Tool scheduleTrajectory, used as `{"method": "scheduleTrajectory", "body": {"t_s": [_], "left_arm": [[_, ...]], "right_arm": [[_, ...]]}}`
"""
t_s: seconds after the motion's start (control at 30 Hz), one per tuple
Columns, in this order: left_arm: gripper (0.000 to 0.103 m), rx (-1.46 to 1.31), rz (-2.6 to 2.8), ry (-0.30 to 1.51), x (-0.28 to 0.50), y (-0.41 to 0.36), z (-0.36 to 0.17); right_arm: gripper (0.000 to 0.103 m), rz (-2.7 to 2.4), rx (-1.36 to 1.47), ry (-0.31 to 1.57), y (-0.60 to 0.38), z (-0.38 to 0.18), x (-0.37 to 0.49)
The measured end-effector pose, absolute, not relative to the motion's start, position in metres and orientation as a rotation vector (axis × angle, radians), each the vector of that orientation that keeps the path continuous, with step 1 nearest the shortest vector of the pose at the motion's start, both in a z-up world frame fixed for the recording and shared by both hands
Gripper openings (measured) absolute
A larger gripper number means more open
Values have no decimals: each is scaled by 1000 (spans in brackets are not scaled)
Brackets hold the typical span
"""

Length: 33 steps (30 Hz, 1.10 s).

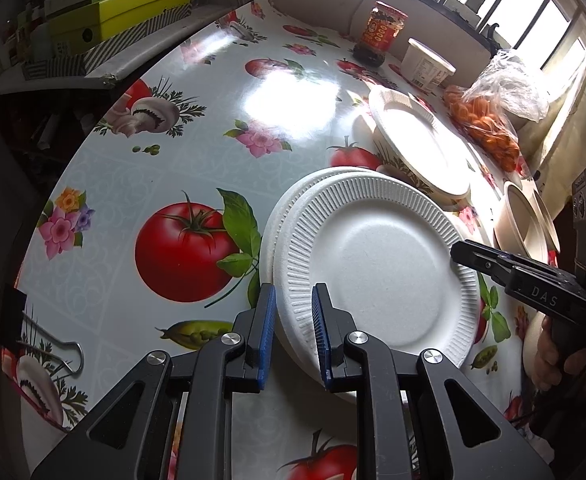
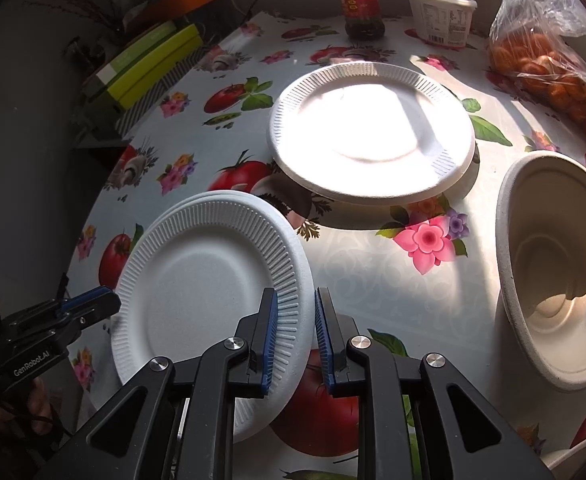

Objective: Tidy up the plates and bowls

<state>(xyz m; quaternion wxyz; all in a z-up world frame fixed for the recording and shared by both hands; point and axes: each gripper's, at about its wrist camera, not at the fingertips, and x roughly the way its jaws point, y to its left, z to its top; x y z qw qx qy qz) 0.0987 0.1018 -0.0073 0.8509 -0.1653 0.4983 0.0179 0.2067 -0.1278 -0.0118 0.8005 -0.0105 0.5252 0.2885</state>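
Observation:
A white ribbed paper plate [image 1: 373, 256] [image 2: 197, 280] rests on a second, slightly offset plate [image 1: 277, 216] over the fruit-print tablecloth. My left gripper [image 1: 293, 296] is shut on its near-left rim. It also shows in the right wrist view as the left gripper [image 2: 105, 298]. My right gripper [image 2: 296, 296] is shut on the opposite rim, and the left wrist view shows the right gripper [image 1: 459, 252] at the plate's right edge. Another white plate [image 1: 413, 136] [image 2: 373, 132] lies further back in sunlight. A beige bowl [image 1: 525, 220] [image 2: 557, 264] stands to the right.
At the back stand a red-labelled jar [image 2: 359, 0], a white tub [image 2: 441, 16] and a plastic bag of orange pieces [image 2: 549, 68]. Green and striped boxes [image 1: 125, 20] sit beyond the table's left edge. A binder clip [image 1: 69, 356] grips the cloth's near-left edge.

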Motion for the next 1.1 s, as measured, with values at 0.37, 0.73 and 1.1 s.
{"method": "scheduleTrajectory", "body": {"t_s": [0.37,0.73,1.1], "left_arm": [[19,-343,44,1051,99,101,-8],[20,-337,60,1045,98,103,-7],[34,-357,61,1022,94,107,-3]], "right_arm": [[24,614,-33,1117,-126,-9,206],[36,598,-44,1093,-131,-6,205],[41,602,-23,1094,-138,-1,197]]}}
